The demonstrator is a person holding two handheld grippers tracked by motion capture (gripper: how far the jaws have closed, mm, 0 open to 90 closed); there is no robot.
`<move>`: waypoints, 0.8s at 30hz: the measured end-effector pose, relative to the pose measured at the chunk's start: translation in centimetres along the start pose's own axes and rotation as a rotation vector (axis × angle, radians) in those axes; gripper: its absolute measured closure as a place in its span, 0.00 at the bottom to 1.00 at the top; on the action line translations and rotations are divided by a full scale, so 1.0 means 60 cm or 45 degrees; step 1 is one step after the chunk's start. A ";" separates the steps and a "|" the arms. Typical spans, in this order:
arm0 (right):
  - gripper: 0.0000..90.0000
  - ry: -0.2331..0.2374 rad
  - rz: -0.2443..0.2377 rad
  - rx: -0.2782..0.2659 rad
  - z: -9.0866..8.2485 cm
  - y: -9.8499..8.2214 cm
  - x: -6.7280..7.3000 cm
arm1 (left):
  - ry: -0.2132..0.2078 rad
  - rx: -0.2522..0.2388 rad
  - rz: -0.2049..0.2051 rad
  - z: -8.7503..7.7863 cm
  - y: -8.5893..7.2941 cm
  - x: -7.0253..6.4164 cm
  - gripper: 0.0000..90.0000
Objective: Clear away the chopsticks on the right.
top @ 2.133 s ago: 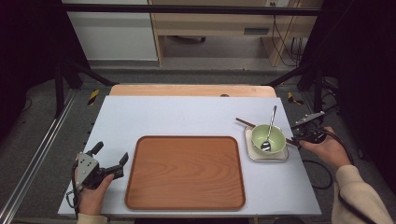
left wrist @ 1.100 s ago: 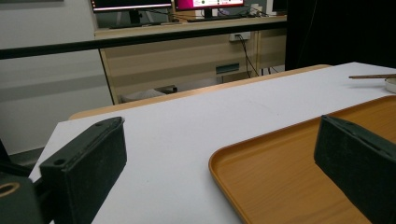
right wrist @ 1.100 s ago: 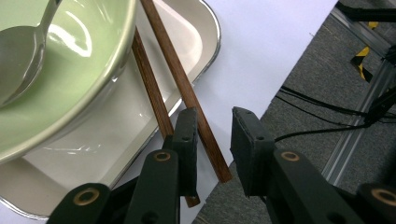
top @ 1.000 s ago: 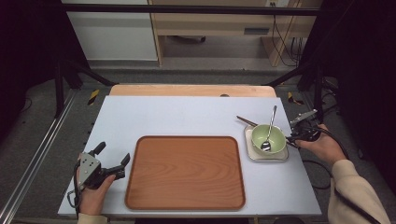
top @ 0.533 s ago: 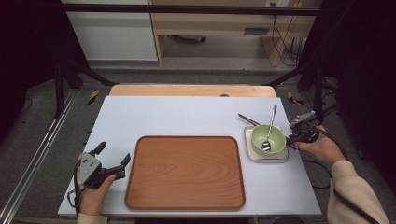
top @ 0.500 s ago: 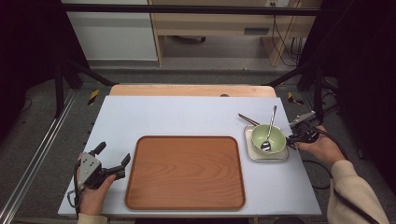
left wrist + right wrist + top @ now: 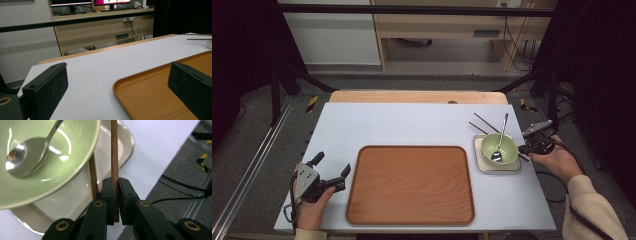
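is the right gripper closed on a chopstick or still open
Closed. In the right gripper view, the right gripper has just been closing, and its pads now press both sides of one chopstick; the second chopstick lies outside them.

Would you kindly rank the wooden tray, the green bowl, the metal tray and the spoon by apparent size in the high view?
1. Wooden tray
2. Metal tray
3. Green bowl
4. Spoon
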State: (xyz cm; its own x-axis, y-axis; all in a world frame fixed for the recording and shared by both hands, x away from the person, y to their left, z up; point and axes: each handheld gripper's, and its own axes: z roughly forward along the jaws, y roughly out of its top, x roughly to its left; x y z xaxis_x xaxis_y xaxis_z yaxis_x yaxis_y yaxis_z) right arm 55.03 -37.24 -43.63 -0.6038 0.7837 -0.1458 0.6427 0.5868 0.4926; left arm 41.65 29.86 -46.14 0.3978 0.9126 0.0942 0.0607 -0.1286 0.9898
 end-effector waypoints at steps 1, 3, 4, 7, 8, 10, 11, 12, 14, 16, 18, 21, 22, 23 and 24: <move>0.94 0.000 0.000 0.000 0.000 0.000 0.000 | 0.000 0.000 0.000 0.000 0.000 0.000 0.03; 0.94 -0.046 0.038 -0.031 -0.009 0.000 -0.002 | 0.001 -0.001 -0.002 0.000 0.000 0.000 0.03; 0.94 -0.060 0.046 -0.045 -0.012 0.000 -0.003 | 0.002 -0.002 -0.001 -0.001 0.000 0.000 0.03; 0.94 -0.097 0.084 -0.084 -0.020 0.001 -0.006 | -0.001 -0.002 -0.001 0.000 0.000 0.000 0.03; 0.94 -0.107 0.085 -0.087 -0.023 0.001 -0.008 | -0.003 -0.001 0.001 0.000 0.000 -0.001 0.03; 0.94 -0.129 0.120 -0.103 -0.028 0.002 -0.008 | -0.004 0.000 0.000 0.000 0.000 -0.001 0.03; 0.94 -0.145 0.120 -0.102 -0.032 0.003 -0.009 | -0.004 -0.001 0.001 0.000 0.000 -0.001 0.03; 0.94 -0.145 0.120 -0.102 -0.032 0.003 -0.009 | -0.004 -0.001 0.001 0.000 0.000 -0.001 0.03; 0.94 -0.187 0.145 -0.118 -0.040 0.006 -0.009 | -0.002 0.001 -0.005 0.000 -0.001 0.000 0.03; 0.94 -0.229 0.170 -0.136 -0.046 0.008 -0.008 | 0.000 -0.005 -0.007 -0.001 0.000 0.001 0.03; 0.94 -0.252 0.194 -0.157 -0.054 0.009 -0.005 | 0.001 -0.011 -0.005 -0.002 0.000 0.001 0.03; 0.94 -0.296 0.243 -0.190 -0.066 0.008 0.003 | 0.004 -0.011 -0.010 -0.001 -0.001 0.002 0.03; 0.94 -0.301 0.265 -0.201 -0.069 0.007 0.005 | 0.005 -0.008 -0.013 -0.001 -0.002 0.002 0.03; 0.94 -0.301 0.280 -0.207 -0.073 0.005 0.006 | 0.007 -0.005 -0.015 -0.001 -0.002 0.002 0.03; 0.94 -0.305 0.306 -0.218 -0.076 0.003 0.008 | 0.007 -0.005 -0.015 -0.001 -0.002 0.002 0.03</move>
State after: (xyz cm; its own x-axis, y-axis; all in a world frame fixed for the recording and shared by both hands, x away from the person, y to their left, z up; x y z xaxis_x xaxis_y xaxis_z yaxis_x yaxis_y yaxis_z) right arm 52.73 -37.69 -39.70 -0.3051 0.9321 -0.1955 0.6523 0.3541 0.6702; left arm 41.61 30.01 -46.23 0.3920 0.9162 0.0832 0.0615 -0.1163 0.9913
